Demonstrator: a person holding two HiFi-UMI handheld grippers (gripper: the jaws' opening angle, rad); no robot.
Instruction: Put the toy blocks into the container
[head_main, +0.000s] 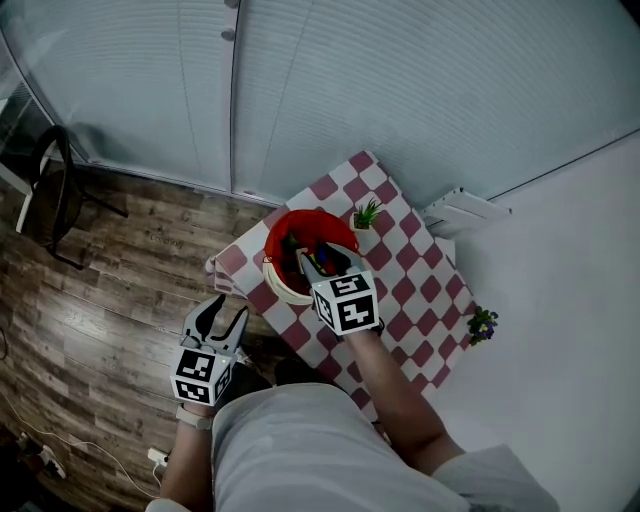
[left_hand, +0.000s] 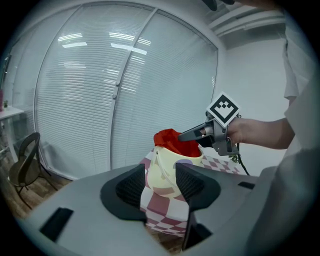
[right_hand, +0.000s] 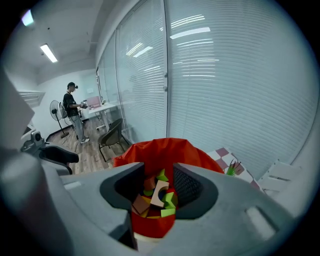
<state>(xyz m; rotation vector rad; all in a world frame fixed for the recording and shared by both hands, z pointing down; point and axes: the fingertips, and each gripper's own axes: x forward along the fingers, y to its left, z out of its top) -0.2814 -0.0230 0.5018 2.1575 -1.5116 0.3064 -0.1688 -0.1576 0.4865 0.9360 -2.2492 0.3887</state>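
Right gripper view looks down into the container, red-lined, where the toy blocks lie piled; the right claw hangs over it, jaws apart and empty. Also the left claw is apart, empty, beside the worktop. Blocks seem light, stiff; take them by flat sides

An office: blind-covered glass partitions, desk chair, wood-plank floor.

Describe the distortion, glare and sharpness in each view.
Head view: even, soft light, blinds bowed at the edges. Left gripper view: heavy fisheye, dark corners, lamp reflections streaking those blinds. Right gripper view: same fisheye; toy blocks are sharp.
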